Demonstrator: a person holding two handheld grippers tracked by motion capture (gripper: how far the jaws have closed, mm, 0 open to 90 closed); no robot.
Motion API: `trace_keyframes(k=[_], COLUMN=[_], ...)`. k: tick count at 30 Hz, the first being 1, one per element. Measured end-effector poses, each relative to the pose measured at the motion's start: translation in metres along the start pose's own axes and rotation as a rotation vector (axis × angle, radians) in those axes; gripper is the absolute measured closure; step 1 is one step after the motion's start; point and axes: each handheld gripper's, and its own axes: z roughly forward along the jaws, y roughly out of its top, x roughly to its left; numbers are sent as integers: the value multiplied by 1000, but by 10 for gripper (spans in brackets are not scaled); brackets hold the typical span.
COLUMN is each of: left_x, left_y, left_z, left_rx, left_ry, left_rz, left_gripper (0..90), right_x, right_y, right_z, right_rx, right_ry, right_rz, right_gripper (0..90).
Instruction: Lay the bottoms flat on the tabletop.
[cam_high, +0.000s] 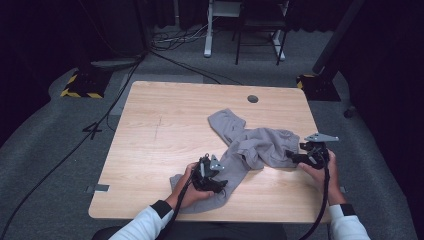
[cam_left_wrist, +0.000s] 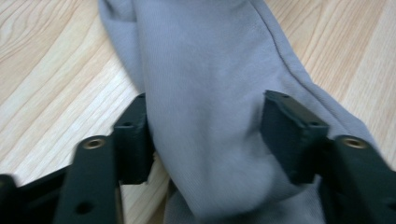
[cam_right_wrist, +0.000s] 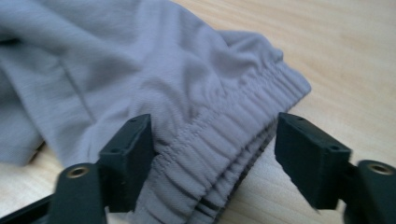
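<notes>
One grey garment (cam_high: 250, 145) on desk (cam_high: 165, 130) | left tool (cam_left_wrist: 205, 135) apart astride leg | right tool (cam_right_wrist: 212, 154) wide astride waistband

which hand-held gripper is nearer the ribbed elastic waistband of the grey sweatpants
Right. The right hand-held gripper straddles the ribbed elastic waistband of the grey fabric sweatpants, jaws open. The left hand-held gripper sits over a trouser leg, farther away.

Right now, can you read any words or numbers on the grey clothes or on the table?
No words or numbers can be read anywhere: none on the crumpled grey cotton trousers, and none on the light wooden table.
</notes>
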Motion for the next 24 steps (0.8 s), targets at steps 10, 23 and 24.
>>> trace_keyframes(k=[10, 23, 24], left_x=[20, 25, 24], left_y=[-17, -60, -60], left_z=[-24, -66, -69], left_rx=[42, 32, 14], left_ry=[-9, -15, -32], left_rz=[20, -43, -50], left_gripper=[764, 647, 596], right_x=[7, -8, -7], right_y=[-2, 3, 4], right_z=[16, -9, -11], right_rx=[59, -53, -61], right_ry=[-32, -103, -101], right_rz=[-76, -26, -34], right_gripper=[714, 769, 766])
